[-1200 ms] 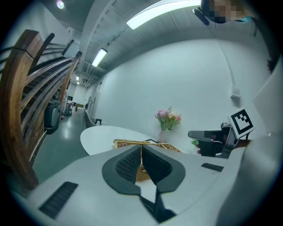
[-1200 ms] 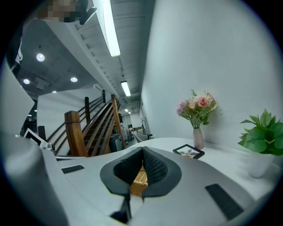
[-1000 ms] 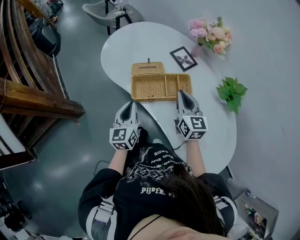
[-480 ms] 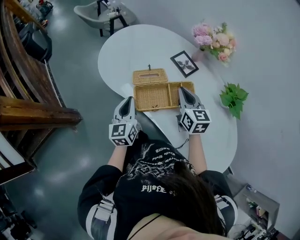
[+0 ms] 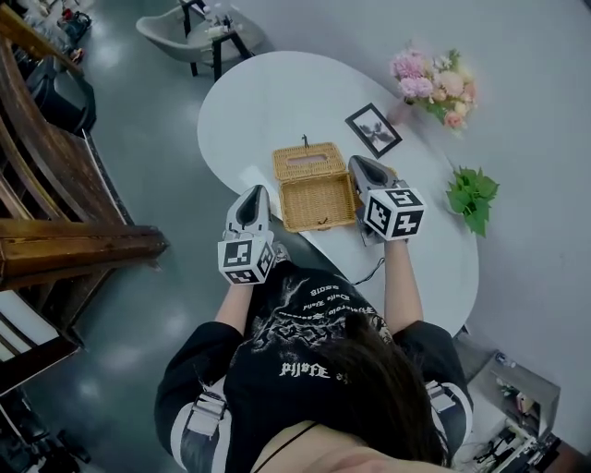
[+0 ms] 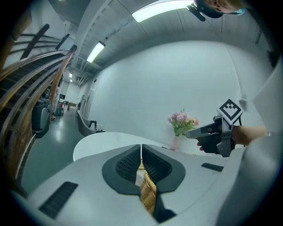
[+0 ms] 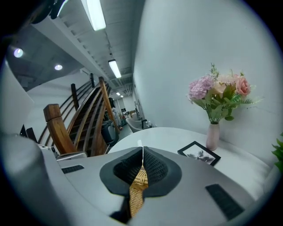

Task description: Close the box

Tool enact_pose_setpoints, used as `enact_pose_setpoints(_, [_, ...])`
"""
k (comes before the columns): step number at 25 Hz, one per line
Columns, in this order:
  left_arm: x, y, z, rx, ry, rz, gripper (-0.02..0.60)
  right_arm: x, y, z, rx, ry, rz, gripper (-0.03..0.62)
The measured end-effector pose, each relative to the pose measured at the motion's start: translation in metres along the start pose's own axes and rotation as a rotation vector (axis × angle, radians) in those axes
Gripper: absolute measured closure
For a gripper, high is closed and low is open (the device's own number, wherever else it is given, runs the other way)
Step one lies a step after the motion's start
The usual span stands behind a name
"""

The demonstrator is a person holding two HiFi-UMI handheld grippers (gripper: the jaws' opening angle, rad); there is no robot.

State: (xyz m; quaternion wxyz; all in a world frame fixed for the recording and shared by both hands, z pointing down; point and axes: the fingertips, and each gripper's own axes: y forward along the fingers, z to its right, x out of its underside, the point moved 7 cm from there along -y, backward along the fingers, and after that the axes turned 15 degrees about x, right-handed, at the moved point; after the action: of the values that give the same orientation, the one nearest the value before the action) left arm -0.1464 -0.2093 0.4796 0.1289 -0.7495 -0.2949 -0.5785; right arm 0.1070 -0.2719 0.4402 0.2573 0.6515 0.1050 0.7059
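Observation:
The wicker box (image 5: 319, 199) sits near the front edge of the white table (image 5: 268, 102). Its lid (image 5: 307, 160) is folded back behind it and the inside is exposed. My left gripper (image 5: 257, 190) hovers just off the box's left end, jaws shut and empty. My right gripper (image 5: 355, 163) is over the box's right end, hiding that part, jaws shut and empty. In the left gripper view, wicker (image 6: 148, 194) shows below the shut left gripper (image 6: 141, 148), and the right gripper (image 6: 190, 133) is at the right. In the right gripper view, wicker (image 7: 138, 185) shows under the right gripper (image 7: 142, 149).
A framed picture (image 5: 374, 129) and a vase of pink flowers (image 5: 434, 83) stand behind the box, a potted plant (image 5: 473, 196) to its right. A chair (image 5: 189, 23) stands beyond the table. A wooden staircase (image 5: 65, 240) rises at the left.
Both grippers have moved forward to the box. The right one now covers its right end; the left one has come level with its left end. Both stayed shut.

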Motion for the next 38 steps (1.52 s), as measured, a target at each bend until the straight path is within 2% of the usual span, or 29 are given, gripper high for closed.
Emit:
enact_pose_setpoints(3, [-0.006, 0.002, -0.017, 0.018, 0.005, -0.002, 0.554, -0.007, 0.018, -0.009, -0.006, -0.001, -0.05, 0.56])
enact_pose_setpoints(7, [-0.011, 0.005, -0.038, 0.056, -0.004, -0.016, 0.554, -0.014, 0.047, -0.024, -0.032, -0.083, -0.156, 0.528])
enact_pose_setpoints(11, [-0.009, 0.008, -0.049, 0.092, -0.021, -0.048, 0.554, -0.025, 0.075, -0.03, -0.036, -0.058, -0.216, 0.52])
enact_pose_setpoints(16, [-0.003, 0.008, -0.056, 0.101, -0.04, -0.067, 0.554, -0.021, 0.113, -0.029, -0.048, -0.044, -0.418, 0.499])
enact_pose_setpoints(19, [-0.001, 0.007, -0.059, 0.093, -0.05, -0.074, 0.554, -0.022, 0.129, -0.03, -0.069, -0.027, -0.474, 0.47])
enact_pose_setpoints(23, [-0.001, 0.006, -0.064, 0.068, -0.051, -0.075, 0.554, -0.025, 0.154, -0.033, -0.081, -0.075, -0.53, 0.471])
enact_pose_setpoints(27, [-0.003, 0.002, -0.068, 0.057, -0.048, -0.082, 0.554, -0.027, 0.179, -0.036, -0.079, -0.076, -0.591, 0.471])
enact_pose_setpoints(29, [-0.004, -0.001, -0.072, 0.045, -0.054, -0.083, 0.554, -0.027, 0.191, -0.04, -0.071, -0.085, -0.614, 0.453])
enact_pose_setpoints(38, [0.0, -0.014, -0.09, -0.009, -0.074, -0.083, 0.554, -0.014, 0.227, -0.053, -0.069, -0.168, -0.737, 0.454])
